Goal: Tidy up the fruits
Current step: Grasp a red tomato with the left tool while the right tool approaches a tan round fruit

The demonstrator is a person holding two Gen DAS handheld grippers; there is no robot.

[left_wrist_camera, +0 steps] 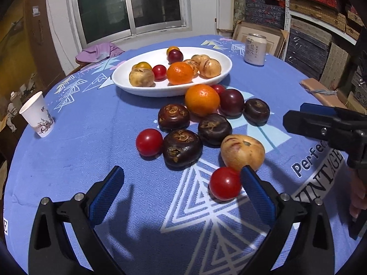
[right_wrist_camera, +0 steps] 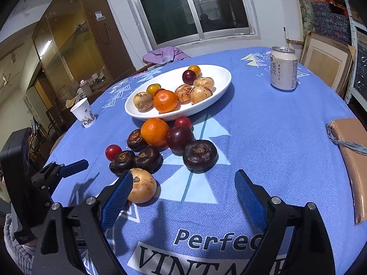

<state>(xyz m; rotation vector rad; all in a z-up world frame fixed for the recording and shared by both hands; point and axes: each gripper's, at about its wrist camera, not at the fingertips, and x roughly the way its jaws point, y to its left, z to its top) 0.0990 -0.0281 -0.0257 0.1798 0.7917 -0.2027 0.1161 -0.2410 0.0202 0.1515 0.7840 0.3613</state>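
Counting loose fruit on your blue-clothed surface (left_wrist_camera: 68, 160): four dark brown water chestnuts (left_wrist_camera: 182, 147), three red cherry tomatoes (left_wrist_camera: 225, 183); both your left gripper (left_wrist_camera: 181, 192) and right gripper (right_wrist_camera: 183, 194) are spread, empty.

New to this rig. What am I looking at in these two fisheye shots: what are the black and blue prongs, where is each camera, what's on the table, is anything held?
No robot arm here: a person carries a handheld two-finger gripper in each hand, each with a camera looking along its blue-padded fingers. One picture is from the left gripper, the other from the right gripper; each also glimpses the other at its edge. Both are open and hold nothing. On the blue tablecloth sit a white plate with some fruit, and loose fruit in front of it: an orange, dark brown fruits, small red ones. A red fruit lies by the left gripper's fingers. Also a can and paper cup.
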